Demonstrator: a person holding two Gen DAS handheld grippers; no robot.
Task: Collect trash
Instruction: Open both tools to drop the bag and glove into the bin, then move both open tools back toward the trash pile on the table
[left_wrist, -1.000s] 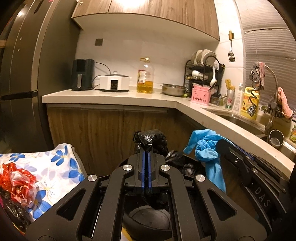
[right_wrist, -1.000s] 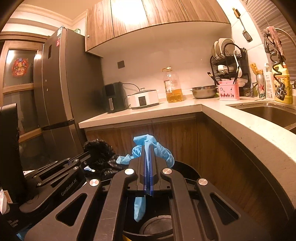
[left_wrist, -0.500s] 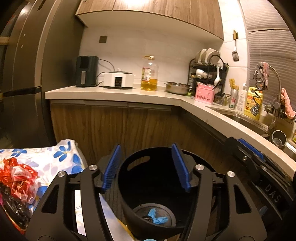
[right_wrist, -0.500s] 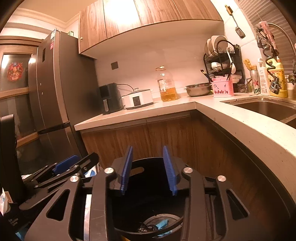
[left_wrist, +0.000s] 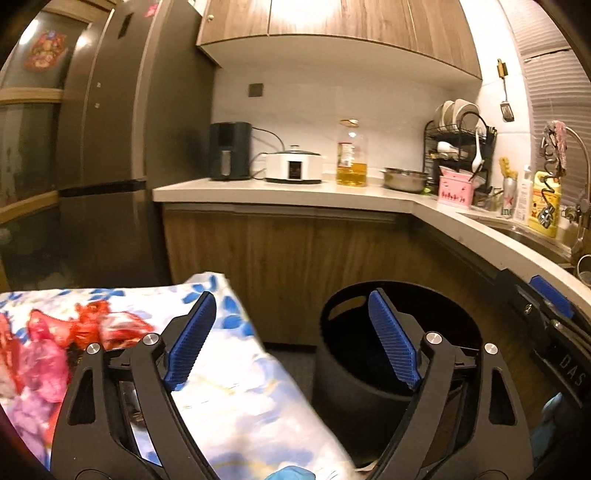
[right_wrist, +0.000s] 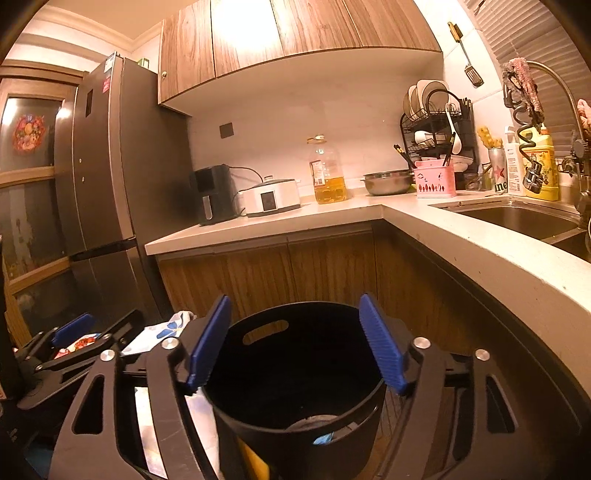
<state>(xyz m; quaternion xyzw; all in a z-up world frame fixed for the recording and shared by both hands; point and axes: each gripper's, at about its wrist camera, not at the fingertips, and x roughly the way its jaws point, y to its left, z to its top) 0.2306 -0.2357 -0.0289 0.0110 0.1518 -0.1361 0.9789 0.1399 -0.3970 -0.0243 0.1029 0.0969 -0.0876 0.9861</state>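
Observation:
A black round bin (right_wrist: 295, 373) stands on the floor by the wooden cabinets; it also shows in the left wrist view (left_wrist: 399, 343). A bit of blue trash (right_wrist: 325, 437) lies at its bottom. My right gripper (right_wrist: 295, 339) is open and empty right above the bin's mouth. My left gripper (left_wrist: 291, 339) is open and empty, between the bin and a floral-cloth table (left_wrist: 236, 398). Red and pink plastic trash (left_wrist: 66, 343) lies on that cloth at the left. Something blue (left_wrist: 291, 474) shows at the bottom edge of the left wrist view.
An L-shaped counter (right_wrist: 461, 236) runs behind and to the right, with a sink (right_wrist: 517, 218), dish rack (right_wrist: 436, 129), oil bottle (right_wrist: 328, 173), cooker (right_wrist: 269, 197) and air fryer (right_wrist: 214, 194). A tall fridge (right_wrist: 107, 192) stands at the left.
Both grippers let go of their trash, a black bag and a blue glove, over the bin and opened wide. The left gripper has since swung left toward the floral table.

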